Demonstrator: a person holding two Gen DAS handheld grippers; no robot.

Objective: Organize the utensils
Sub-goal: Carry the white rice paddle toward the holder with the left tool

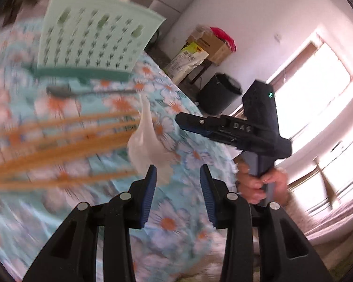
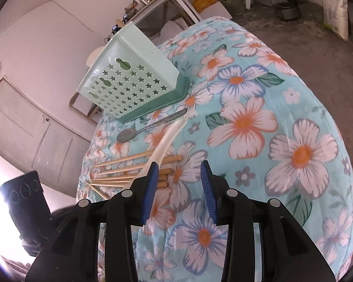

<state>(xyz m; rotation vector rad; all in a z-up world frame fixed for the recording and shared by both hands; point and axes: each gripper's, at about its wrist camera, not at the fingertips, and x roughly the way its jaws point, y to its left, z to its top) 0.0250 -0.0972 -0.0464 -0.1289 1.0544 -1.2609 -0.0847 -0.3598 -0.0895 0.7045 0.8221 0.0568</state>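
On the flowered tablecloth [image 2: 258, 98], at about eleven o'clock from our right gripper [image 2: 178, 181], lie the utensils we have to sort: a fan of wooden chopsticks [image 2: 129, 166], a white ceramic spoon [image 2: 169, 138] lying across them with its handle running toward one o'clock, and a metal spoon [image 2: 138, 130] just beyond, its bowl near ten o'clock. Farther out at eleven o'clock stands the pale green perforated holder [image 2: 129, 75] on its darker green tray [image 2: 157, 105], with the metal spoon's handle tip close to the tray's edge. As far as we can judge, nothing has gone into the holder yet, though its inside is hidden from us, so the whole sorting remains. Our right gripper hangs above the cloth with its jaws parted wide and nothing between them. In the left wrist view, which is blurred, our left gripper [image 1: 177, 183] is likewise spread and empty, the white spoon's bowl just past its left pad [image 1: 150, 188], and at two o'clock we see the other gripper's closed-looking black body. Beyond the table are a dark bin [image 1: 218, 94] and bright windows.
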